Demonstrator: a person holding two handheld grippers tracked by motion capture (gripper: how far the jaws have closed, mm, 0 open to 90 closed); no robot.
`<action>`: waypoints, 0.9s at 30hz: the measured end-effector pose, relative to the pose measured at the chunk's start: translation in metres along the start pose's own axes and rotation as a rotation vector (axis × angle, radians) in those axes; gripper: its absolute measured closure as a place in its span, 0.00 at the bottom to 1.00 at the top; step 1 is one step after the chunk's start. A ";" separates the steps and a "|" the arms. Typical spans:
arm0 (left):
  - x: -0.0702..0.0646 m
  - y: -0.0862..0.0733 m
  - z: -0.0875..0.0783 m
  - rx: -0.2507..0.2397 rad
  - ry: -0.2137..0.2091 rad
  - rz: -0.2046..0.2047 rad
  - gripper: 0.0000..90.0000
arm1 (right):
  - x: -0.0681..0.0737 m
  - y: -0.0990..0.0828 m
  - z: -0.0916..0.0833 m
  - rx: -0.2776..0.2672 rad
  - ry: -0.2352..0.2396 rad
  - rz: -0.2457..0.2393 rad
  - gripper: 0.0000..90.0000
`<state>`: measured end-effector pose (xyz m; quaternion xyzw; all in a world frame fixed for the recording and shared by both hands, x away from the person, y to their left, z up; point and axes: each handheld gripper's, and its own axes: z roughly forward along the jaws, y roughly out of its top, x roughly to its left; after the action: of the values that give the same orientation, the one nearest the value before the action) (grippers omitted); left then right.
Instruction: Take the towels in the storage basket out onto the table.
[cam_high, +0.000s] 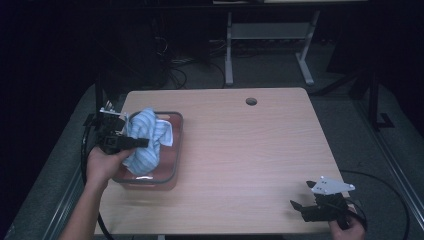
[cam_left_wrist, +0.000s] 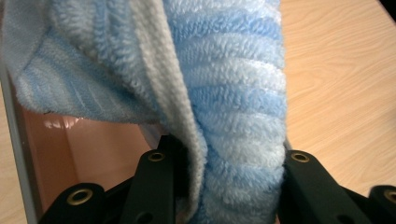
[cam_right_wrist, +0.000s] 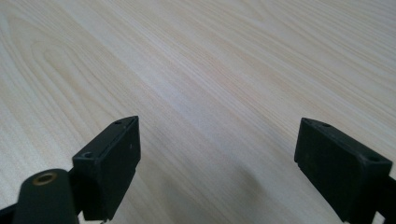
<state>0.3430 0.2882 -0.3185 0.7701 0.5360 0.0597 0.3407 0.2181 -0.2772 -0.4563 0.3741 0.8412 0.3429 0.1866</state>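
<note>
Fingers, left: the left gripper (cam_high: 134, 142) is clamped on a fold of the blue striped towel (cam_high: 145, 142); in the left gripper view its 2 black fingers (cam_left_wrist: 154, 186) press the plush roll from either side, with cloth filling the gap between them.
Fingers, right: the right gripper (cam_high: 305, 206) is released, its 2 fingers (cam_right_wrist: 112, 158) spread wide with nothing between them, hovering low over bare wood near the front right corner of the surface (cam_high: 250, 150).
Towel: bunched and partly lifted, its bulk rising ahead of and above the left fingers (cam_left_wrist: 224, 93), with a looser flap hanging to one side of them.
Bin: a shallow grey-rimmed bin (cam_high: 172, 172) sits directly under the towel; its pinkish inner wall (cam_left_wrist: 60, 140) shows below the flap, just beside the left fingers.
Done so far: the towel is gripped and held over the bin, and its lower end appears to reach inside the rim.
Left to do: I cannot tell whether the towel is going in or coming out. If going in, it still needs lowering and letting go; if coming out, it still needs lifting past the rim and onto the surface.
Right hand's share: judged idle for now, well apart from the towel and the bin.
</note>
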 end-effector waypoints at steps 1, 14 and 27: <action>-0.001 0.001 -0.001 -0.004 -0.011 -0.001 0.75 | 0.000 0.000 0.000 0.000 -0.001 0.000 0.15; -0.014 0.014 -0.017 -0.032 -0.023 0.027 0.75 | -0.002 -0.002 0.000 -0.001 -0.001 0.010 0.15; -0.028 0.026 -0.028 -0.063 -0.060 0.047 0.75 | -0.003 -0.002 0.002 0.003 0.006 0.012 0.15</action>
<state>0.3389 0.2720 -0.2740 0.7727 0.5053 0.0614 0.3792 0.2197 -0.2794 -0.4586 0.3785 0.8400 0.3439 0.1814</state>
